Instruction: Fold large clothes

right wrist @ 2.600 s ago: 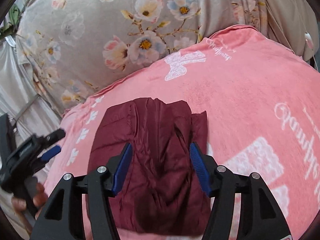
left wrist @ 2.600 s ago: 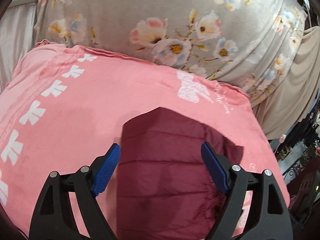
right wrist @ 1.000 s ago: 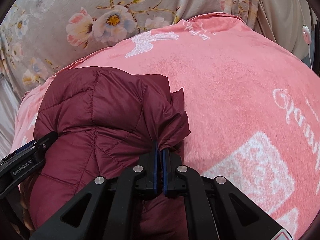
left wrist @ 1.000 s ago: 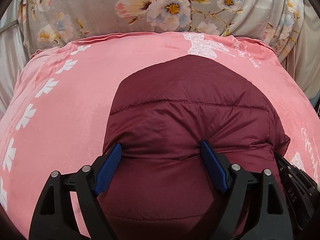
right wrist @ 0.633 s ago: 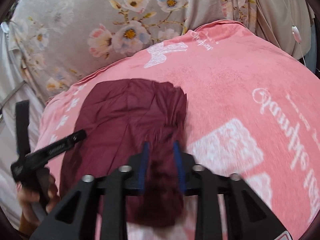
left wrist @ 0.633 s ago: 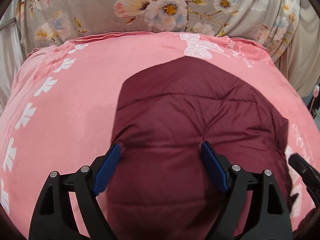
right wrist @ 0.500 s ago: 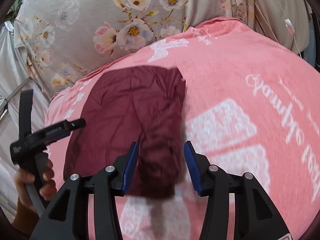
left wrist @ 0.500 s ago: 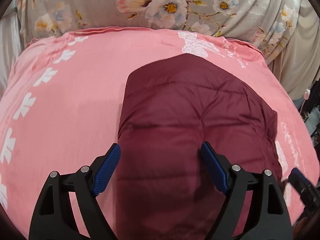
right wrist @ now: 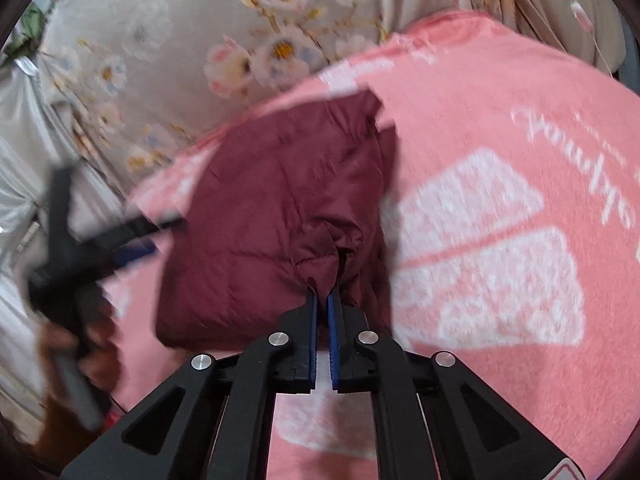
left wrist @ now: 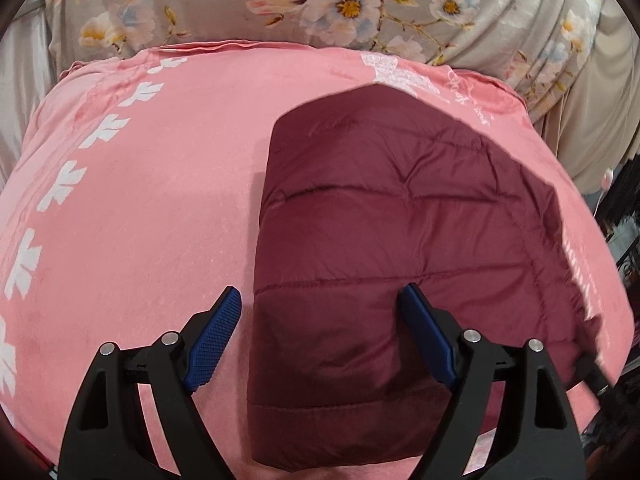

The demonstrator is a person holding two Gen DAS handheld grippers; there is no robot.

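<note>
A dark red quilted jacket (left wrist: 400,220) lies folded into a thick pad on a pink blanket (left wrist: 140,200). My left gripper (left wrist: 320,294) hangs open just above the jacket's near left corner, its left finger over bare blanket, nothing pressed between the pads. In the right wrist view the jacket (right wrist: 272,208) reaches toward me, and my right gripper (right wrist: 323,295) is closing tight on a pinch of its near edge, which bunches up at the fingertips. The left gripper (right wrist: 92,248) shows blurred at the left, held by a hand (right wrist: 60,344).
The pink blanket (right wrist: 500,120) with white print covers a raised surface. Behind it hangs a grey floral cloth (left wrist: 340,0). A beige drape (left wrist: 592,112) falls at the right, and silvery fabric (right wrist: 16,184) stands at the left.
My right gripper let go of the jacket, opened, and has shut again on its near edge. The jacket settled flatter. My left gripper drew back toward the jacket's near left corner.
</note>
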